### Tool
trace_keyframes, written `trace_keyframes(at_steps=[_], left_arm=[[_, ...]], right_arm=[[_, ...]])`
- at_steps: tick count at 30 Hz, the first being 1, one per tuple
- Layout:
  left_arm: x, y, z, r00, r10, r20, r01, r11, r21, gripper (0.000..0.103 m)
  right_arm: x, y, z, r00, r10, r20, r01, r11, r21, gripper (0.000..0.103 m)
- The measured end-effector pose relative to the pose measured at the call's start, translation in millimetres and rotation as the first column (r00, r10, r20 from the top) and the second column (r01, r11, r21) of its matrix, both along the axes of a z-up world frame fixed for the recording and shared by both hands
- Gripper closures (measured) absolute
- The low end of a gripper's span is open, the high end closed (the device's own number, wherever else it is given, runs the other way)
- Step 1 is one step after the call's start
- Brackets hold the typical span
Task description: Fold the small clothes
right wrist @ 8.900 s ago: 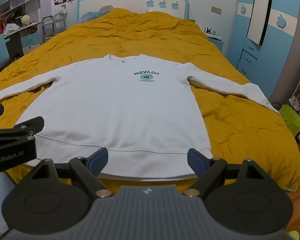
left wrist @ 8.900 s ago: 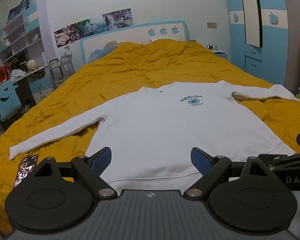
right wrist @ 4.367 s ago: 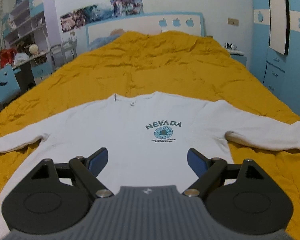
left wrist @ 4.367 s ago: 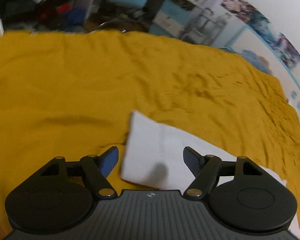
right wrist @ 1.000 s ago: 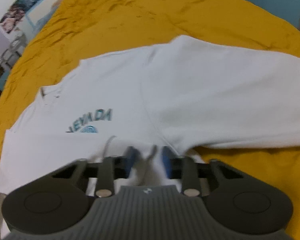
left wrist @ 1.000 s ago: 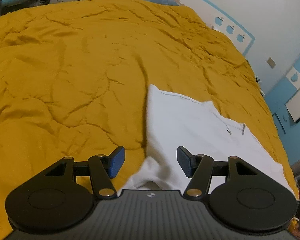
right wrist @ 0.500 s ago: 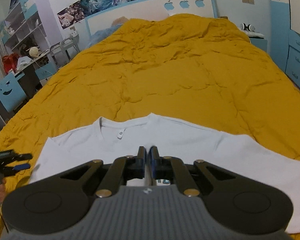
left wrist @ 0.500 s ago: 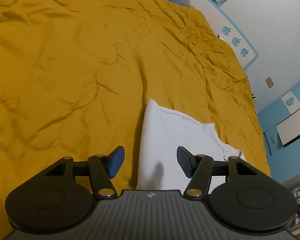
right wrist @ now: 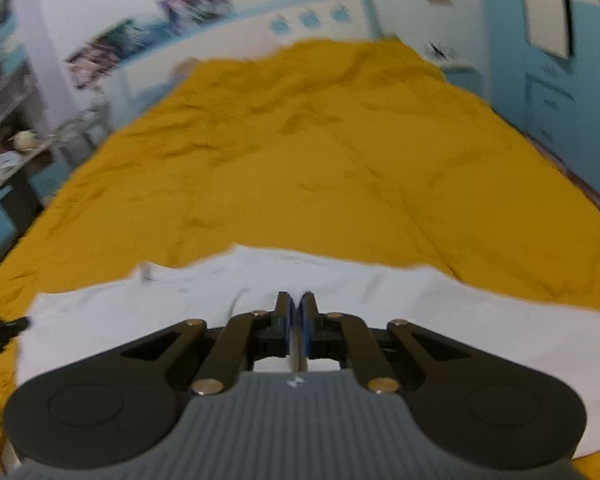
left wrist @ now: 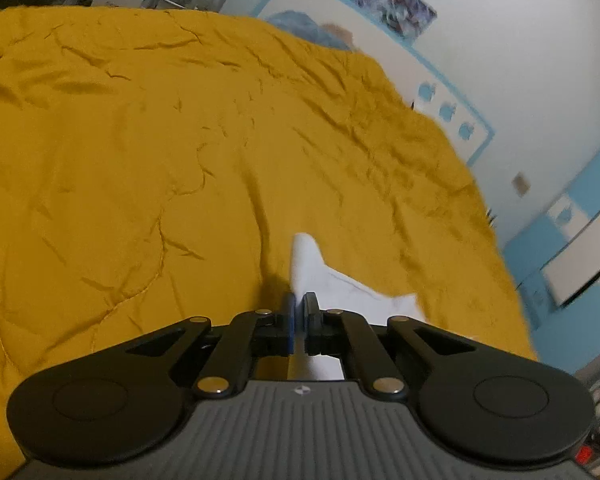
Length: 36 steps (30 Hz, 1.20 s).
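A white sweatshirt lies across the near part of a yellow bedspread. In the left wrist view only a folded corner of the sweatshirt shows. My left gripper has its jaws closing on that edge, and the blue pads pinch the white cloth. My right gripper is shut, with a thin strip of white fabric caught between its pads, over the middle of the garment. The left gripper's tip pokes in at the left edge of the right wrist view. This view is blurred.
Wrinkled yellow bedspread stretches far ahead to a white and blue headboard. A cluttered desk and shelves stand to the left. A blue wardrobe lines the right side.
The left jaws went from wide apart to shut on the sweatshirt's edge. The right gripper, still shut on fabric, rose, and the garment sits lower in its view.
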<state>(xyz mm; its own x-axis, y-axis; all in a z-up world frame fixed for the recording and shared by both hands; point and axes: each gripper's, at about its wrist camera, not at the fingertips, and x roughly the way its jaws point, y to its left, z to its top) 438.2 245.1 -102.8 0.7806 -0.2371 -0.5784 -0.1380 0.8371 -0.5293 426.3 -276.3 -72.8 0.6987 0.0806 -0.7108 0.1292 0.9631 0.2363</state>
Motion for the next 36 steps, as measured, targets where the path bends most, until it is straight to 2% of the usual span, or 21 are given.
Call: trace_keyframes(at_steps=[3,6,8,10,12,13,14,15,18,21,22,23,24,25,26,27,28,32,35,36], left_arm=[[8,-9,-5,1.000,0.011,-0.030,-0.009,0.999,0.053,0.099],[11,-8,-5,0.998,0.055,-0.042,-0.051,0.994,0.099,0.093],[8,-1,-2,0.998,0.059,-0.034,-0.056,0.995,0.079,0.081],[7,6,3,0.999,0.047,-0.023,-0.045,0.996,0.075,0.078],[10,11,5,0.999,0.032,-0.020,-0.031,0.997,0.072,0.072],[15,12,4,0.999,0.030,-0.025,-0.028,0.998,0.064,0.062],[20,14,1,0.999,0.029,-0.037,-0.027,0.998,0.049,0.056],[24,15,-2,0.998,0.032,-0.048,-0.030,0.999,0.035,0.056],[40,12,-16,0.995,0.014,-0.094,-0.013,1.000,0.004,0.056],[49,7,-25,0.995,-0.003,-0.100,0.004,1.000,0.016,0.056],[51,6,-27,0.995,-0.003,-0.099,0.005,1.000,0.013,0.059],[51,6,-30,0.995,-0.002,-0.100,0.002,1.000,0.006,0.068],[52,6,-32,0.995,-0.001,-0.104,0.001,1.000,-0.003,0.072],[53,6,-33,0.994,-0.006,-0.106,0.005,1.000,-0.011,0.083],[50,5,-33,0.995,-0.010,-0.104,0.009,1.000,-0.010,0.095],[50,3,-31,0.995,-0.010,-0.099,0.010,1.000,0.004,0.097],[49,3,-28,0.996,-0.005,-0.087,0.007,1.000,0.016,0.098],[41,6,-12,1.000,0.006,-0.018,-0.006,1.000,0.029,0.099],[47,-3,-15,0.999,-0.002,-0.045,0.008,0.990,0.140,0.099],[51,-5,-20,0.998,0.000,-0.069,0.010,0.990,0.144,0.099]], right_arm=[[21,-3,-36,0.998,-0.009,-0.067,0.009,1.000,-0.002,0.103],[34,-4,-59,0.996,-0.036,-0.085,0.035,0.999,-0.020,0.101],[35,-5,-64,0.992,-0.078,-0.100,0.072,0.995,-0.063,0.094],[29,-8,-63,0.993,-0.080,-0.091,0.074,0.995,-0.068,0.089],[21,-11,-61,0.994,-0.075,-0.078,0.072,0.996,-0.047,0.074],[20,-12,-62,0.995,-0.067,-0.079,0.064,0.997,-0.033,0.072],[19,-12,-64,0.995,-0.058,-0.084,0.056,0.998,-0.015,0.073],[16,-14,-65,0.994,-0.053,-0.091,0.054,0.998,0.010,0.073],[9,-21,-71,0.991,-0.069,-0.112,0.081,0.990,0.111,0.073],[-3,-25,-73,0.993,-0.072,-0.090,0.087,0.981,0.172,0.073],[-5,-26,-74,0.994,-0.072,-0.088,0.087,0.979,0.183,0.072],[-5,-27,-77,0.993,-0.070,-0.097,0.087,0.977,0.195,0.072],[-4,-26,-81,0.992,-0.066,-0.111,0.088,0.974,0.209,0.071],[-3,-26,-86,0.991,-0.057,-0.122,0.084,0.970,0.227,0.072],[-1,-24,-90,0.991,-0.054,-0.125,0.083,0.967,0.241,0.075],[-2,-23,-91,0.991,-0.053,-0.126,0.084,0.965,0.250,0.097],[-3,-22,-90,0.991,-0.056,-0.120,0.086,0.964,0.253,0.103],[-23,-21,-61,0.998,-0.065,0.015,0.059,0.966,0.253,0.103],[-26,-17,-59,0.999,-0.048,-0.017,0.051,0.977,0.205,0.103],[-23,-15,-67,0.998,-0.045,-0.049,0.053,0.983,0.175,0.103]])
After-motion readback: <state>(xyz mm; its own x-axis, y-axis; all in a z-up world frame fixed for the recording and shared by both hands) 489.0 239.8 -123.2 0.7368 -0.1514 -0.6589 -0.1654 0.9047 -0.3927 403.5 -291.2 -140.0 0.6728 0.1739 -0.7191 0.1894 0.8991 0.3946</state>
